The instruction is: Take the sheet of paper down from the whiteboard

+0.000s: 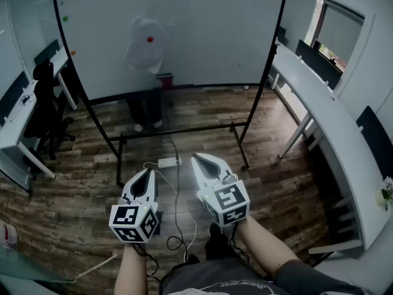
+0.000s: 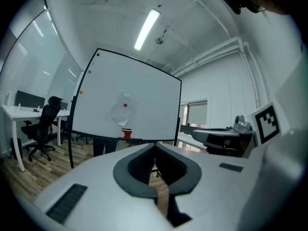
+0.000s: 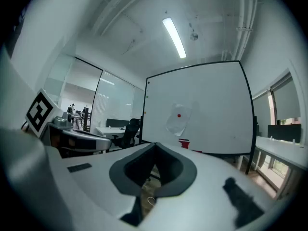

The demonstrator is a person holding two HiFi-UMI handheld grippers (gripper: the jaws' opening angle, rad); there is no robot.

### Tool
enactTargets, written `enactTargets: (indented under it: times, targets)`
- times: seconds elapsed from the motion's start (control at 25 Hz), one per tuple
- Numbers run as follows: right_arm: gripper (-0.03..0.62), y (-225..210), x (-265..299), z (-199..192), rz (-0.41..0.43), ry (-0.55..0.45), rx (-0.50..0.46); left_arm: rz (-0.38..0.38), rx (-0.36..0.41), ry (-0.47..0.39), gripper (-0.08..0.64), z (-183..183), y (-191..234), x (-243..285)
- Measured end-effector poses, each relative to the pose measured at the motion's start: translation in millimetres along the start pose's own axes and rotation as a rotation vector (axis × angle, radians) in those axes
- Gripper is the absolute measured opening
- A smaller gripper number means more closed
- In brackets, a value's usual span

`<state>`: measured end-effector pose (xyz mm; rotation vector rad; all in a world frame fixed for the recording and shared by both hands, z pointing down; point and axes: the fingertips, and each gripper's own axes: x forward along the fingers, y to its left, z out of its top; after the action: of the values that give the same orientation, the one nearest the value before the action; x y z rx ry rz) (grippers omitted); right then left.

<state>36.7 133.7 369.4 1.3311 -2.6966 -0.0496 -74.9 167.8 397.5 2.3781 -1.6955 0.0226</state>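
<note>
We count one sheet of paper [image 1: 146, 53] under one red magnet [image 1: 150, 39] on the whiteboard [image 1: 209, 29]. Left gripper [image 1: 148, 176], right gripper [image 1: 198, 161]: both closed tight; empty.

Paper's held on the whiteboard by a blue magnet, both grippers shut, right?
The magnet on the sheet of paper is red, not blue, as the head view shows. It is on the whiteboard, and the left gripper and right gripper are shut.

A black office chair [image 1: 44, 106] stands by a white desk [image 1: 15, 128]; a power adapter [image 1: 167, 162] lies on the floor [image 1: 92, 177].
</note>
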Motion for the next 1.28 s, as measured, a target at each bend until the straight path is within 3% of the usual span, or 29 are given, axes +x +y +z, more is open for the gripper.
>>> enactTargets:
  times: [0.12,0.36,0.72,1.04,1.28]
  targets:
    - [0.020,3.7,-1.5,-2.0,0.032,-0.006,0.039,-0.008,0.008,0.002,0.014,0.3,-2.8,-0.6]
    - [0.020,5.8,6.1,-17.5,0.043,0.033,0.013,-0.020,0.016,0.003,0.014,-0.2,-1.4,6.0]
    - [0.020,-30.0,37.0,-26.5,-0.017,0.056,0.086,0.034,0.027,0.047,0.014,-4.4,29.8,34.1]
    - [0.021,-43.3,33.6,-42.8,-0.080,0.062,0.186,-0.012,-0.019,0.034,0.014,0.3,31.9,37.0]
    - [0.023,-60.2,48.8,-36.8,-0.098,0.040,0.113,0.012,-0.004,0.032,0.014,4.5,40.2,57.1]
